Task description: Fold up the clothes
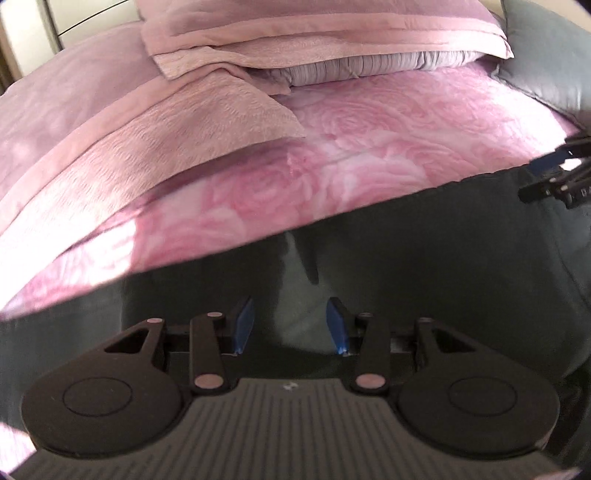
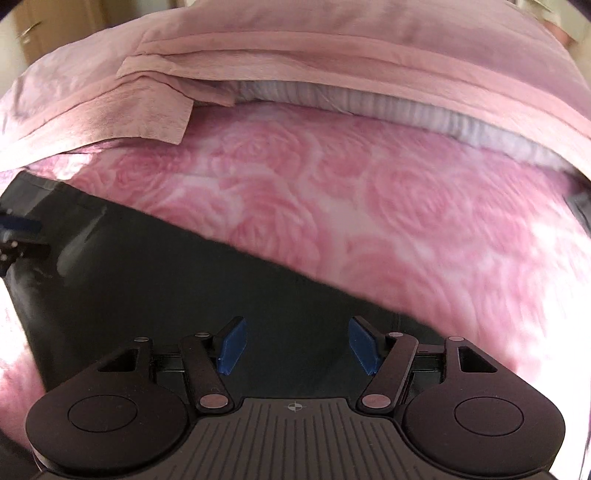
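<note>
A dark grey garment [image 1: 424, 258] lies spread on a bed, filling the lower half of both wrist views; its far edge runs as a long straight line across the pink rose-patterned blanket [image 1: 369, 147], slanting up to the right in the left view and down to the right in the right view. What kind of garment it is, the pictures do not settle. The left gripper [image 1: 290, 325] hangs low over the cloth at the bottom centre of its frame, blue pads parted and nothing between them. The right gripper [image 2: 297, 343] is likewise released, its pads wide apart over the dark cloth with nothing in their grasp. Each tool also shows at the side edge of the other's view, so the two hang well apart along the same garment.

In the upper part of both frames lie a turned-back pink quilt [image 1: 129, 147] and stacked pillows [image 1: 314, 33].

The straight edge and smooth surface would fit a garment just laid out flat for folding, and equally one already folded over and let go. In my judgement any further fold would call for both tools to pinch matching points on an edge and carry them across together, keeping the cloth taut so it does not bunch.
</note>
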### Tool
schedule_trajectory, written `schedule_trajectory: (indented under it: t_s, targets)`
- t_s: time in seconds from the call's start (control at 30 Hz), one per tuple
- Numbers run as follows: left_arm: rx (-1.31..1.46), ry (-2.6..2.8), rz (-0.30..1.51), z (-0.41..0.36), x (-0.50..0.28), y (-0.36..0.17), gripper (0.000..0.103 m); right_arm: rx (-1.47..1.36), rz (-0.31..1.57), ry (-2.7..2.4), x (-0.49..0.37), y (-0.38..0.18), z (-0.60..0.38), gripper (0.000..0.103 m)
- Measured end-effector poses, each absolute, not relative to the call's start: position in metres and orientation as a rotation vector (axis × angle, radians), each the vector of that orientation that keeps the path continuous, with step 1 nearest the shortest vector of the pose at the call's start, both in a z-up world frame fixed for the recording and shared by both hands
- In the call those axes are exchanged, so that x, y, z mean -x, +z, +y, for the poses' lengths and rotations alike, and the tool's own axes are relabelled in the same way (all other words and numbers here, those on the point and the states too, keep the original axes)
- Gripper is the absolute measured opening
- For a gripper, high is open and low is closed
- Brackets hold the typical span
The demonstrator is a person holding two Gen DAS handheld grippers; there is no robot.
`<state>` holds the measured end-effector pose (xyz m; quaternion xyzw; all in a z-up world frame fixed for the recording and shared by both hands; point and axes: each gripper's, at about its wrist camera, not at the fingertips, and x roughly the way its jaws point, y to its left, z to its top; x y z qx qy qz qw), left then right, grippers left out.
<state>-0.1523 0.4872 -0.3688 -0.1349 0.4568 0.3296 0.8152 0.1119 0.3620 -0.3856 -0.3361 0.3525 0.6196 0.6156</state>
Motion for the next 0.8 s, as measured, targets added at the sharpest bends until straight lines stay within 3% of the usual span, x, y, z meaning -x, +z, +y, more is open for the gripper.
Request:
schedule_trajectory:
  t_s: [0.37, 0.53, 0.6, 0.73, 0.8]
  targets:
    - [0.158, 0.467, 1.007, 0.544, 0.145, -0.391, 0.04, 0.889, 0.871, 1.642, -0.128, -0.404, 0.422, 0.065]
    - [0.072, 0.377, 1.06, 0.555, 0.148, -0.403, 0.048, 0.955, 0.922, 1.679, -0.137, -0.412, 0.423, 0.065]
    - [0.052, 0.351, 1.06, 0.555, 0.148, -0.407, 0.047, 0.972, 0.918, 1.673, -0.137, -0.416, 0.42, 0.065]
    - [0.031, 0.339, 1.042, 0.544, 0.153, -0.4, 0.015, 0.983, 0.881, 1.659, -0.135, -0.415, 0.413, 0.024]
    - [0.011, 0.365, 1.023, 0.533, 0.159, -0.391, 0.01, 0.961, 0.878, 1.665, -0.135, -0.409, 0.407, 0.016]
